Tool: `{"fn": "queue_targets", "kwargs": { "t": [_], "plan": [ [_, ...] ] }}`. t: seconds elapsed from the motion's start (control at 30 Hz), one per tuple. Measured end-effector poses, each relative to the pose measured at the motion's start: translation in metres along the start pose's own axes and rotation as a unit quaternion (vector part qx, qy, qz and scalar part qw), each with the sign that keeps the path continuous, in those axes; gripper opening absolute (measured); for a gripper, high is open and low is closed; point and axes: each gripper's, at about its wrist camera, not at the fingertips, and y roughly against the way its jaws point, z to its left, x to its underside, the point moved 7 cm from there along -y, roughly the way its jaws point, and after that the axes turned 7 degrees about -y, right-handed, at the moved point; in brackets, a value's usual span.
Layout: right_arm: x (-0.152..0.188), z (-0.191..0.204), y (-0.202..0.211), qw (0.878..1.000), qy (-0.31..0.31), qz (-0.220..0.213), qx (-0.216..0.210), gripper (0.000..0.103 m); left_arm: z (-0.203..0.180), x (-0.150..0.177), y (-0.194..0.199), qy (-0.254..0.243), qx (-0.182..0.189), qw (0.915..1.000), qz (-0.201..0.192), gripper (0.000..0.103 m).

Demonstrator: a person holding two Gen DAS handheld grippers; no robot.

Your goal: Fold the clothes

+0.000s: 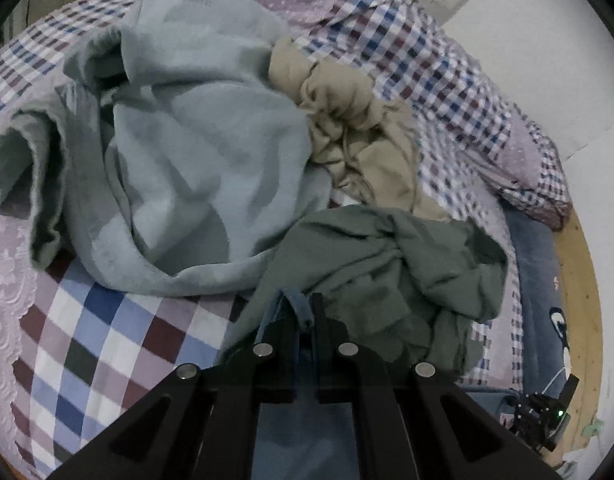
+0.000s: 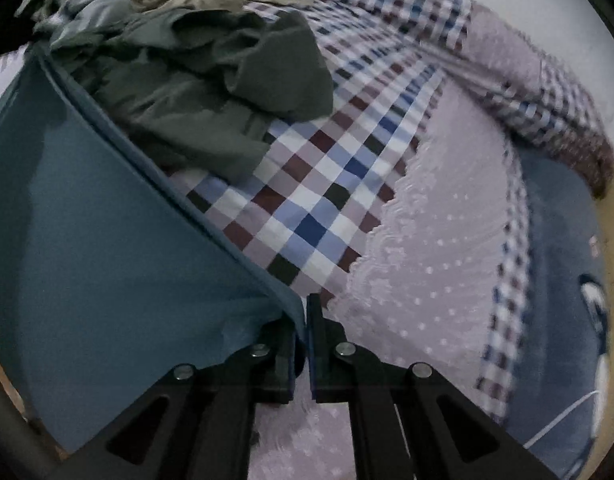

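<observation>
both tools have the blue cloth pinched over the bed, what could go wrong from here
1. The left tool seems to hold only a thin edge of the blue cloth; it may slip out.
2. The dark green garment lies right beside that grip, so it could snag and drag along.
3. The grey towel and beige garment crowd the bed, leaving little flat room to lay the cloth.

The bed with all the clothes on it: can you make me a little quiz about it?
1. True or false: the right gripper is shut on the blue cloth.
2. Which garment lies nearest the left gripper? A) beige garment B) dark green garment C) light blue-grey garment
3. Fill in: the bedspread has a ____ pattern.

Key: 1 true; 2 B; 3 checked.
</observation>
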Motion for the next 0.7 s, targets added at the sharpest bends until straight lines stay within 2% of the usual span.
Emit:
{"fn": "queue_targets", "kwargs": {
  "t": [0.07, 0.17, 0.23, 0.27, 0.33, 0.37, 0.4, 0.43, 0.47, 0.5, 0.6, 0.7],
  "plan": [
    [-0.003, -0.005, -0.016, 0.999, -0.028, 0.016, -0.012, 0.011, 0.004, 0.001, -0.011, 0.006, 0.004, 0.9999, 0.015, 0.003],
    [0.0, -0.013, -0.039, 0.996, -0.075, 0.037, -0.022, 0.029, 0.007, 0.003, -0.01, 0.012, 0.031, 0.9993, 0.017, 0.004],
    [0.004, -0.024, -0.041, 0.993, -0.113, 0.03, -0.02, 0.047, 0.009, 0.004, -0.006, 0.013, 0.052, 0.9985, 0.014, 0.007],
    [0.006, -0.029, -0.04, 0.991, -0.13, 0.024, -0.017, 0.052, 0.009, 0.005, -0.001, 0.01, 0.061, 0.9981, 0.01, 0.007],
    [0.01, -0.04, -0.035, 0.987, -0.161, 0.008, -0.013, 0.071, 0.009, 0.004, 0.012, 0.0, 0.07, 0.9975, -0.011, 0.013],
    [0.012, -0.045, -0.031, 0.985, -0.174, -0.002, -0.012, 0.073, 0.008, 0.004, 0.019, -0.005, 0.075, 0.9969, -0.022, 0.016],
    [0.013, -0.048, -0.024, 0.982, -0.188, -0.014, -0.014, 0.076, 0.008, 0.003, 0.026, -0.01, 0.08, 0.9963, -0.032, 0.034],
    [0.014, -0.051, -0.018, 0.979, -0.201, -0.026, -0.017, 0.078, 0.008, 0.003, 0.032, -0.015, 0.084, 0.9954, -0.043, 0.056],
    [0.015, -0.055, -0.011, 0.976, -0.214, -0.038, -0.019, 0.078, 0.01, 0.001, 0.036, -0.013, 0.084, 0.995, -0.053, 0.064],
    [0.015, -0.056, -0.006, 0.972, -0.227, -0.047, -0.03, 0.079, 0.013, -0.001, 0.04, -0.011, 0.083, 0.9945, -0.063, 0.068],
    [0.017, -0.057, -0.011, 0.967, -0.242, -0.021, -0.077, 0.08, 0.02, -0.003, 0.043, -0.003, 0.073, 0.9946, -0.073, 0.068],
    [0.014, -0.055, -0.02, 0.983, -0.185, 0.018, -0.009, 0.08, 0.013, 0.002, 0.043, -0.021, 0.077, 0.9937, -0.078, 0.068]
  ]
}}
